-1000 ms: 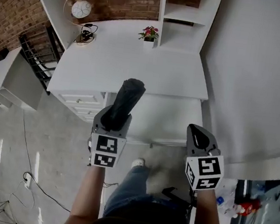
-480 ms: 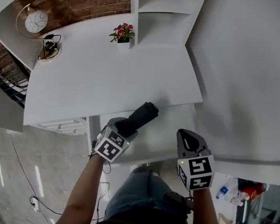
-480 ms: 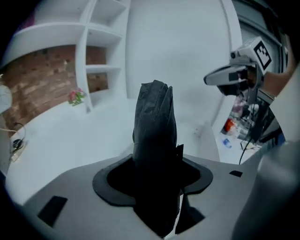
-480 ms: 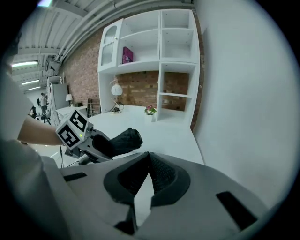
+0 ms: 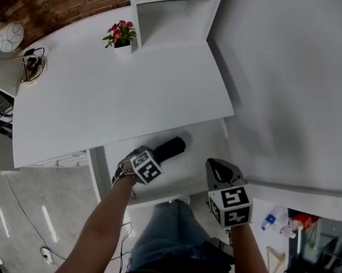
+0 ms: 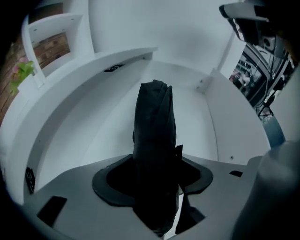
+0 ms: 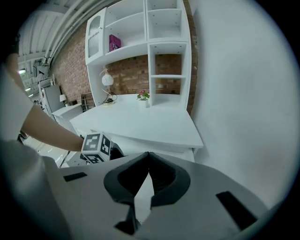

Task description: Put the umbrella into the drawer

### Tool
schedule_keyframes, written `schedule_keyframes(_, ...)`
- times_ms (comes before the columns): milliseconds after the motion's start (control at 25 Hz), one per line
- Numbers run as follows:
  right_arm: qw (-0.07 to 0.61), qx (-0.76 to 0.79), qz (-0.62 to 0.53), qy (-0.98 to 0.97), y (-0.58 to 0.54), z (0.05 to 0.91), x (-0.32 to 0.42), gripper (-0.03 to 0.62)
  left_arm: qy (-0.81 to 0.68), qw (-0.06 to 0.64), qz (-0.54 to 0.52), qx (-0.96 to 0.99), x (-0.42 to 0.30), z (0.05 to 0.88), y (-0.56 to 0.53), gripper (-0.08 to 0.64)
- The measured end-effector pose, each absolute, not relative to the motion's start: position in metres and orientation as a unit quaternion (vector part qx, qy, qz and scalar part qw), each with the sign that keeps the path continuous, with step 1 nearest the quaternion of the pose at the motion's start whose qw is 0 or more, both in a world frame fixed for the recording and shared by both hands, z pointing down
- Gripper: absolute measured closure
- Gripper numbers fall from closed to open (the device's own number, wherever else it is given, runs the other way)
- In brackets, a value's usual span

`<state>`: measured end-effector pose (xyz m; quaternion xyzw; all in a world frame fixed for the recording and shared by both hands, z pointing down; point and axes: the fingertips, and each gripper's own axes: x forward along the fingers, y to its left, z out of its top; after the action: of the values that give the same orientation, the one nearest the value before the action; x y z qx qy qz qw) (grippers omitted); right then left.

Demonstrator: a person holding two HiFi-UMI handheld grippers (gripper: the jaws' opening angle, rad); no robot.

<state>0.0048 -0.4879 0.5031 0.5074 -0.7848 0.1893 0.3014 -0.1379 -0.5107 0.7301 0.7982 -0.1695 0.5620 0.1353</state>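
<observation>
umbrella [image 5: 171, 147] first: in the head view the folded black bundle lies low over the open drawer [image 5: 205, 140]. its free end points toward the drawer's back, under the front edge of the desk [image 5: 120, 95]. your left gripper [image 5: 156, 157] has it by the near end, above the drawer's front half. your right gripper [image 5: 216, 165] hangs by the drawer's right front corner.

in the left gripper view the jaws of the left gripper [image 6: 157, 180] are clamped on the umbrella [image 6: 154, 117], one on each side of the bundle. it sticks straight out over the white floor of the drawer [image 6: 93, 140], with the drawer's side wall to its right. you cannot tell from here whether its tip touches the floor.

in the right gripper view the right gripper [image 7: 147, 173] has its jaws pressed together with nothing between them. the desk [image 7: 140, 122] and the left gripper's marker cube sit beyond it, over the drawer.

the step in hand looks like lowering the umbrella into the drawer. next you need to lay it flat on the drawer floor, clear of the walls. then part the left jaws and lift out of the drawer.
</observation>
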Motion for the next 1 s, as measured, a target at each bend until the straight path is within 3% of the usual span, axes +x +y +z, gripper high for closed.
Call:
schedule_keyframes(240,0.309,0.499,0.194,-0.786,-0.482,0.508,0.012,0.592,-0.157,0.143,0.587,0.781,-0.133,0.743,-0.511,0.307)
schedule_keyframes(280,0.309,0.499,0.194,-0.786,-0.481,0.508,0.013,0.592,-0.164,0.147,0.59,0.777,-0.135,0.741,-0.512,0.279)
schedule_keyframes(360,0.307,0.502,0.193,-0.785,-0.478,0.505,0.016,0.592,-0.184,0.141,0.588,0.775,-0.14,0.729,-0.516,0.138)
schedule_keyframes(400,0.304,0.505,0.192,-0.785,-0.477,0.503,0.018,0.592,-0.198,0.133,0.578,0.781,-0.142,0.718,-0.518,0.113)
schedule_keyframes(760,0.27,0.516,0.15,-0.799,-0.472,0.465,0.031,0.592,-0.437,0.151,0.32,0.827,-0.197,0.542,-0.521,0.097)
schedule_keyframes(1000,0.229,0.493,0.088,-0.835,-0.447,0.404,0.023,0.592,-0.582,0.097,0.17,0.79,-0.246,0.425,-0.473,0.098)
